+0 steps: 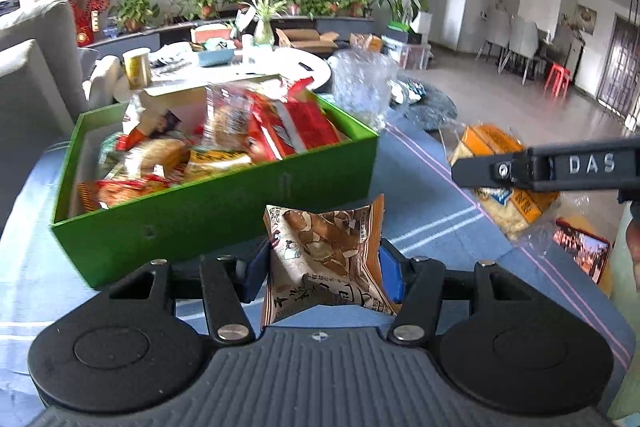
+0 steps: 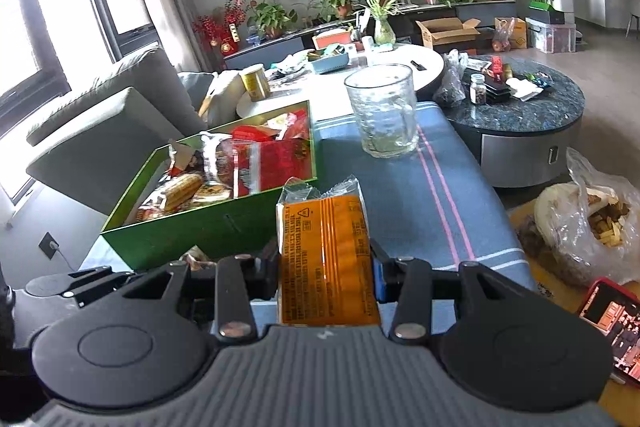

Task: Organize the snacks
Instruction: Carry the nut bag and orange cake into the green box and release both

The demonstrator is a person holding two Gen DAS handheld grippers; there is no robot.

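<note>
Between the blue pads of left gripper [image 1: 326, 263]: brown snack packet [image 1: 326, 255], pinched at its waist, held upright just short of green box [image 1: 224, 215] near wall; jaws clamped on it, corners flaring above and below. Right gripper [image 2: 326, 263] likewise closed on orange cracker packet [image 2: 326, 259], standing on end, box at 10 o'clock from it. Seen from left wrist, right gripper sits at 3 o'clock with the same orange packet hanging under its finger. Judged step: carry each packet over the near rim and release inside. Advice: lift brown packet clear of the rim before crossing, aim for the lower front-left region where pile looks shallower, release only once packet base rests on contents; deliver one hand at a time to avoid fingers meeting over the box. Green box on blue striped cloth [image 2: 440, 163], already heaped with red and yellow wrappers, tallest toward 12 o'clock. Glass jar [image 2: 382, 115] beyond box at 1 o'clock, apparently empty
</note>
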